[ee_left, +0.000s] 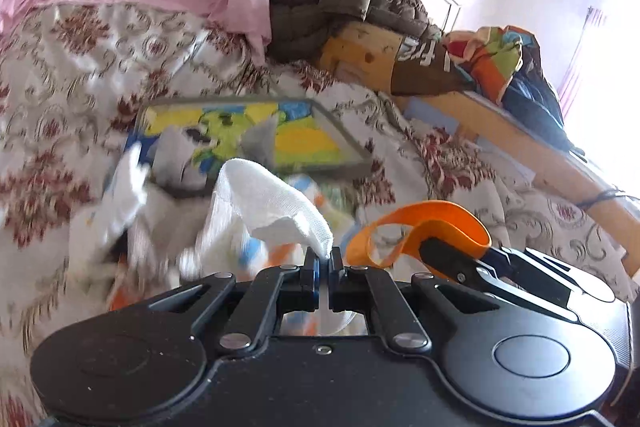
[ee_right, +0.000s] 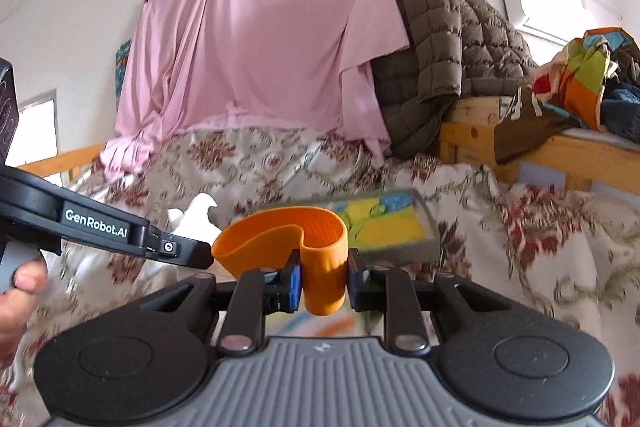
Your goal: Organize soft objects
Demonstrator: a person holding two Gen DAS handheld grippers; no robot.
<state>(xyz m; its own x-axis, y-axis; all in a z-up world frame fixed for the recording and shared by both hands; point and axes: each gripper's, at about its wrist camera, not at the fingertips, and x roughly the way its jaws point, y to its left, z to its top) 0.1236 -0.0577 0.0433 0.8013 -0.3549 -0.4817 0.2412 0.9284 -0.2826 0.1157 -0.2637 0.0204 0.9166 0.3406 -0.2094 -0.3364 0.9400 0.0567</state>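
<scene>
My left gripper (ee_left: 324,261) is shut on a corner of a white sock (ee_left: 264,199) and holds it up above the bed. My right gripper (ee_right: 324,279) is shut on a soft orange band (ee_right: 316,247), squeezed into a folded loop; the band also shows in the left wrist view (ee_left: 424,223), just right of my left gripper. The left gripper's body (ee_right: 100,227) reaches in from the left of the right wrist view, with the white sock (ee_right: 196,215) beyond it. A grey tray (ee_left: 344,135) with colourful cloths lies on the bed ahead; it also shows in the right wrist view (ee_right: 430,223).
A floral bedspread (ee_left: 64,75) covers the bed. More white and colourful soft items (ee_left: 128,187) lie blurred below the sock. A pink sheet (ee_right: 256,39) hangs behind. A brown quilted jacket (ee_right: 448,39) and colourful clothes (ee_right: 584,75) lie on a wooden rail (ee_left: 520,139) at right.
</scene>
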